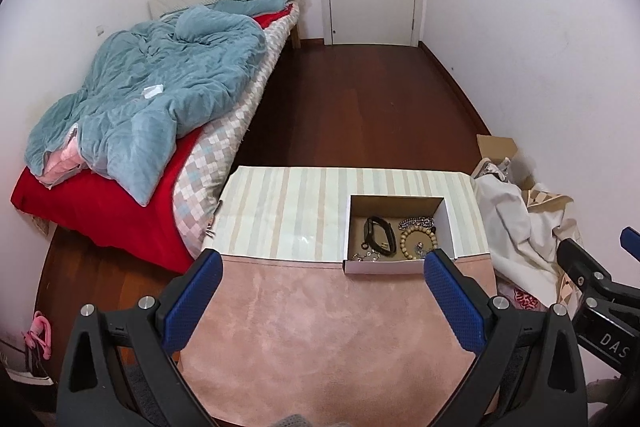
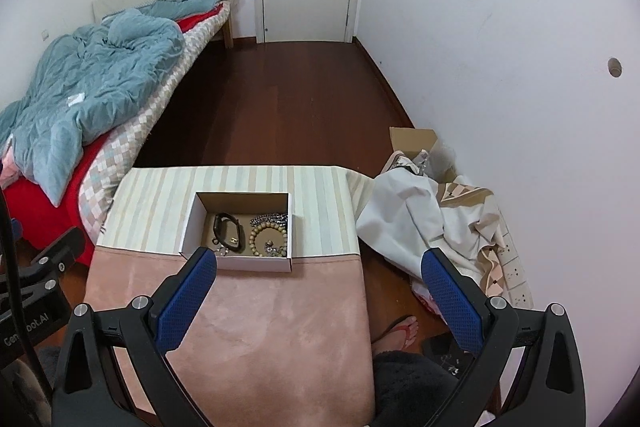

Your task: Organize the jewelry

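Observation:
An open white cardboard box [image 1: 384, 267] [image 2: 192, 227] stands on the table. Inside lie a black wristband [image 1: 378, 233] [image 2: 229, 231], a wooden bead bracelet [image 1: 412, 243] [image 2: 267, 237], a dark beaded chain [image 1: 418, 223] [image 2: 272, 217] and a silver chain [image 1: 366, 255] [image 2: 221, 250]. My left gripper [image 1: 324, 263] is open and empty, held above the pink mat [image 1: 320, 327] in front of the box. My right gripper [image 2: 320, 261] is open and empty, over the table's right edge, right of the box.
The table has a striped cloth [image 1: 280, 211] at the back. A bed [image 1: 160, 115] with a blue quilt lies to the left. Crumpled cloth [image 2: 424, 223], a cardboard box [image 2: 414, 141] and a power strip [image 2: 514, 273] lie on the floor to the right. A foot in a sandal [image 2: 402, 333] shows below.

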Action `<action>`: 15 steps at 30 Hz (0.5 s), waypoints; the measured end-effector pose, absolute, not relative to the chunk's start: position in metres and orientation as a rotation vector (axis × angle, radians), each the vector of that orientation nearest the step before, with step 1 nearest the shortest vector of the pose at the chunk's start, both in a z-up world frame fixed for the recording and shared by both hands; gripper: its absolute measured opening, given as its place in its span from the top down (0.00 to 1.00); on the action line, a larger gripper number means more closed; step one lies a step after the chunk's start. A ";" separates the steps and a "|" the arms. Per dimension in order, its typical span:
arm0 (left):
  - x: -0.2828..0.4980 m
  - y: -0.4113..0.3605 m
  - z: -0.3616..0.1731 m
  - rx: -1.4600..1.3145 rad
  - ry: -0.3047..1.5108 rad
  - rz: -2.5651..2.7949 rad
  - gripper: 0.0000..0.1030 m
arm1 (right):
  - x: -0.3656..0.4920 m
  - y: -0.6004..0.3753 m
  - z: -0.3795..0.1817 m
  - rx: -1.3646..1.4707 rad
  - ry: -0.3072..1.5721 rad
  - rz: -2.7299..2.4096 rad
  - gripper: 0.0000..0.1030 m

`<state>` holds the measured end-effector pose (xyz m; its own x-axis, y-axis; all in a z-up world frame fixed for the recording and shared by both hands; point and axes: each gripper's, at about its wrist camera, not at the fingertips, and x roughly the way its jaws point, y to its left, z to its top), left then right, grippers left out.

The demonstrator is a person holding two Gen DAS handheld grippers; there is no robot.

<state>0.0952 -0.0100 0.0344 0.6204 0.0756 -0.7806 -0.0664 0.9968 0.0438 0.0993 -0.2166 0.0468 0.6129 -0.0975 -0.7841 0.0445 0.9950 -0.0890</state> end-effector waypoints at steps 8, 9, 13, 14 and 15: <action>0.099 -0.014 0.028 0.004 0.918 0.074 0.00 | 0.105 -0.218 0.035 -0.067 0.940 -0.079 0.00; 0.099 -0.014 0.028 0.003 0.917 0.073 0.00 | 0.105 -0.218 0.033 -0.065 0.942 -0.077 0.00; 0.099 -0.015 0.027 0.012 0.904 0.080 0.00 | 0.106 -0.220 0.032 -0.061 0.947 -0.073 0.00; 0.099 -0.015 0.027 0.013 0.901 0.084 0.00 | 0.107 -0.220 0.031 -0.062 0.946 -0.074 0.00; 0.099 -0.015 0.027 0.012 0.900 0.084 0.00 | 0.107 -0.220 0.031 -0.062 0.947 -0.073 0.00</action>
<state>0.0986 -0.0151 0.0266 0.6186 0.0782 -0.7818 -0.0683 0.9966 0.0456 0.1066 -0.2204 0.0311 0.5823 -0.0893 -0.8081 0.0353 0.9958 -0.0847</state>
